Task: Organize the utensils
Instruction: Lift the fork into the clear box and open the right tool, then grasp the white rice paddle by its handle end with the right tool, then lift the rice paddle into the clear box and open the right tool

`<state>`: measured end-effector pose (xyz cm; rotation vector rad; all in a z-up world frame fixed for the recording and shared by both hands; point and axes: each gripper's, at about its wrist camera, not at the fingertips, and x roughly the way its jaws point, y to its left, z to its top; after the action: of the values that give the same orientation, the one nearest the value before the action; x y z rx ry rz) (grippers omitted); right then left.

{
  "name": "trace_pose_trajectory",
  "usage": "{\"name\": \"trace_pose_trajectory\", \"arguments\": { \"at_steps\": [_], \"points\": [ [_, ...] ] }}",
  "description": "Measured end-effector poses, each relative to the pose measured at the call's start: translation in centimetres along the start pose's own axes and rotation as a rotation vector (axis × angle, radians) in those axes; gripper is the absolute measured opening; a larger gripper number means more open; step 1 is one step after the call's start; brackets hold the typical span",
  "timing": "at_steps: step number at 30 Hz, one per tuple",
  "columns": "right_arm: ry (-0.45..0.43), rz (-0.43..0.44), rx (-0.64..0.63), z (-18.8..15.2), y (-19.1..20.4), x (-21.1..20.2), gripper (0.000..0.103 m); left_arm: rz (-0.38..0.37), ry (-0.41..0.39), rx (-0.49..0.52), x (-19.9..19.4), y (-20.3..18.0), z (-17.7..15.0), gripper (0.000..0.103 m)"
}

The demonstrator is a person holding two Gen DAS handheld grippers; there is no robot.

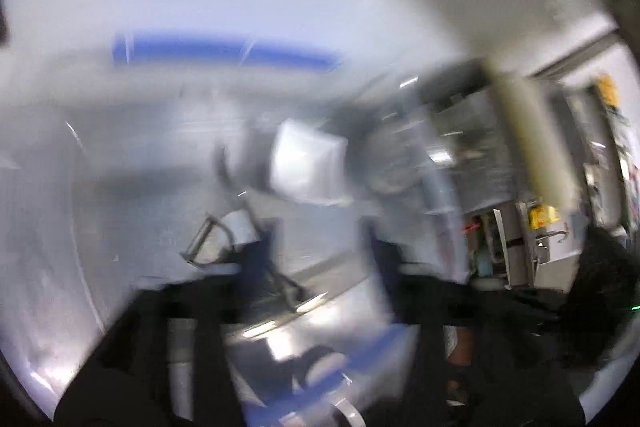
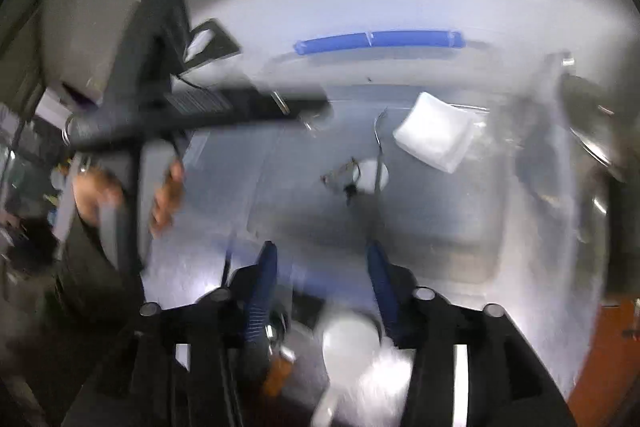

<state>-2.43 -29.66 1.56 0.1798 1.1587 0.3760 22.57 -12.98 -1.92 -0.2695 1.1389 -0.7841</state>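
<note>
Both views are blurred by motion. My right gripper (image 2: 322, 251) is open and empty above a steel sink (image 2: 440, 227). In the sink lie a white square dish (image 2: 436, 137), a long thin metal utensil (image 2: 378, 163), a small wire tool (image 2: 344, 179) and a white round piece (image 2: 378, 171). A white ladle or spoon (image 2: 348, 347) lies below the right gripper. My left gripper (image 1: 324, 243) is open and empty above the same sink. There the white dish (image 1: 306, 167) and the wire tool (image 1: 212, 239) show ahead of its fingers.
The left hand-held gripper body (image 2: 160, 115) crosses the left of the right wrist view, held by a hand (image 2: 168, 195). A blue bar (image 2: 380, 41) runs along the sink's far side. Steel pans (image 2: 592, 131) stand at right. Shelving (image 1: 520, 227) shows at the right of the left wrist view.
</note>
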Motion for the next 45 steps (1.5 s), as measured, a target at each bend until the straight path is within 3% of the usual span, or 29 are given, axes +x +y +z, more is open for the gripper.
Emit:
{"name": "trace_pose_trajectory", "arguments": {
  "at_steps": [2,5,8,11,14,17,18,21,27,31,38,42,43,45],
  "points": [
    [0.031,-0.018,-0.011,-3.8,0.4,-0.2,0.049,-0.008,-0.074,0.045,-3.4,-1.1,-1.9,0.067],
    [0.144,-0.088,0.02,-9.4,-0.5,2.7,0.049,-0.036,-0.121,0.082,-6.8,-2.9,-6.4,0.069],
    [0.268,-0.123,0.044,-14.4,-0.7,7.2,0.048,-0.045,-0.11,0.093,-7.5,-3.2,-10.0,0.075],
    [0.304,-0.098,0.063,-16.4,-0.3,10.1,0.048,-0.012,-0.083,0.096,-7.3,-3.3,-12.6,0.075],
    [0.326,-0.134,0.066,-16.0,-0.4,12.9,0.048,-0.037,-0.008,0.051,-5.2,-2.4,-15.0,0.075],
    [0.356,-0.175,0.052,-16.4,0.2,14.8,0.037,-0.047,0.048,0.019,-3.4,-1.6,-16.0,0.075],
    [0.348,-0.18,0.043,-16.4,0.4,14.8,0.026,-0.055,0.068,0.011,-2.7,-1.6,-16.5,0.075],
    [0.343,-0.172,0.082,-16.6,0.0,14.8,0.023,-0.061,0.133,-0.022,-0.5,-1.1,-18.0,0.075],
    [0.278,0.075,0.283,-17.0,-2.9,11.9,0.023,-0.133,0.277,-0.115,4.0,-0.3,-20.8,0.075],
    [0.257,0.171,0.366,-17.0,-3.9,10.7,0.022,-0.19,0.353,-0.181,6.5,-0.5,-22.3,0.075],
    [0.228,0.237,0.43,-17.5,-6.5,9.3,0.018,-0.209,0.509,-0.271,10.5,-1.2,-25.3,0.075],
    [0.234,0.254,0.415,-18.2,-6.0,9.1,0.014,-0.218,0.531,-0.331,11.8,-1.1,-26.0,0.074],
    [0.237,0.255,0.413,-18.3,-5.9,9.2,0.014,-0.222,0.534,-0.343,11.9,-1.0,-26.1,0.073],
    [0.245,0.261,0.412,-18.4,-5.5,8.9,0.014,-0.242,0.545,-0.365,12.4,-1.1,-26.4,0.057]
  ]
}}
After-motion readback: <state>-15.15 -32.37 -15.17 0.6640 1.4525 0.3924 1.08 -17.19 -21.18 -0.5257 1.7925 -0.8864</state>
